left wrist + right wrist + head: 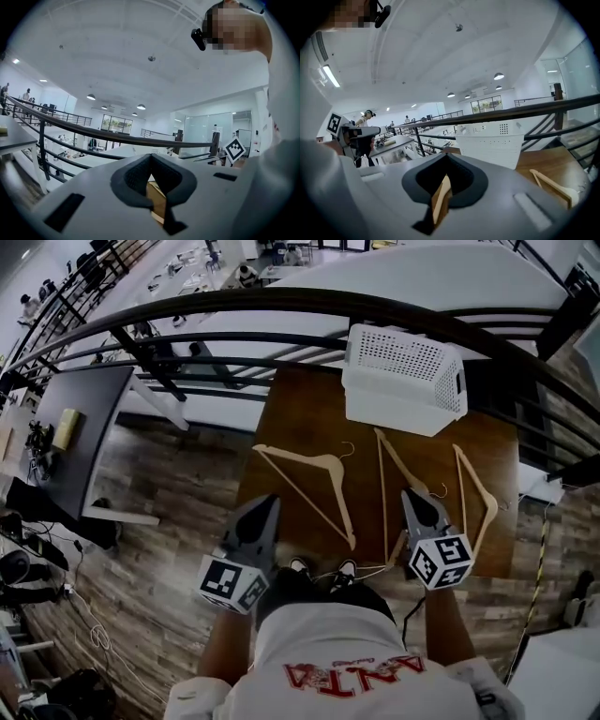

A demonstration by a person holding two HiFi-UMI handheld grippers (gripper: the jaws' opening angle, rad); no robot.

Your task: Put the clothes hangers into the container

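Note:
Three pale wooden hangers lie on a brown table (309, 413): a left hanger (314, 465), a middle hanger (384, 493) and a right hanger (480, 495). A white perforated basket (403, 381) stands at the table's far edge and also shows in the right gripper view (490, 143). My left gripper (270, 498) hovers shut at the table's near left corner, just short of the left hanger, holding nothing (150, 157). My right gripper (410, 493) is shut and hangs over the middle hanger, whose wood (440, 197) shows under the closed jaws. The right hanger (551, 185) lies to its right.
A dark metal railing (309, 306) curves behind the table and basket, with a drop beyond. A black desk (70, 442) stands on the wood floor to the left. The person's shoes (319, 568) are at the table's near edge.

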